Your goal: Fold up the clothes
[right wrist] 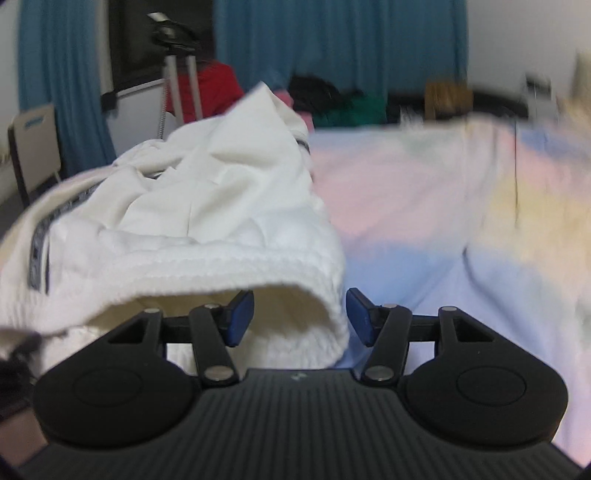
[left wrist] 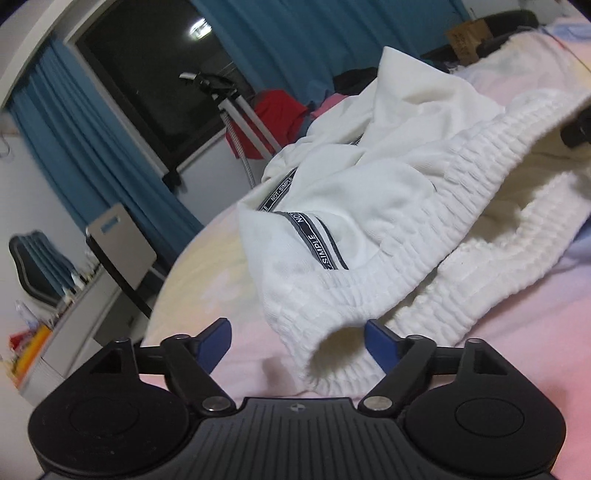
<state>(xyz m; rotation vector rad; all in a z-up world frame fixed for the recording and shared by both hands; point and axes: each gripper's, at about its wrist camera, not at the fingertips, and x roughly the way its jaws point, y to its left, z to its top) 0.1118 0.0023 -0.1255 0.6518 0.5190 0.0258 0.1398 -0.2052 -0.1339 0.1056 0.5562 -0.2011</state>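
White shorts (left wrist: 369,192) with a ribbed elastic waistband and a black "NOT SIMPLE" side stripe lie crumpled on a pastel bedsheet (left wrist: 517,350). My left gripper (left wrist: 297,345) is open, its blue pads on either side of one waistband end (left wrist: 332,347), which sits between them. In the right wrist view the shorts (right wrist: 207,206) fill the left half. My right gripper (right wrist: 299,317) is open around the other waistband end (right wrist: 325,317), the left pad inside the opening. The right gripper shows as a dark shape in the left wrist view (left wrist: 578,129).
The bed fills the foreground in pink, blue and yellow (right wrist: 443,206). Behind it hang blue curtains (right wrist: 332,44), with a dark window, a garment steamer (left wrist: 236,110), red clothing (right wrist: 218,92), a chair (left wrist: 122,236) and a cardboard box (left wrist: 469,35).
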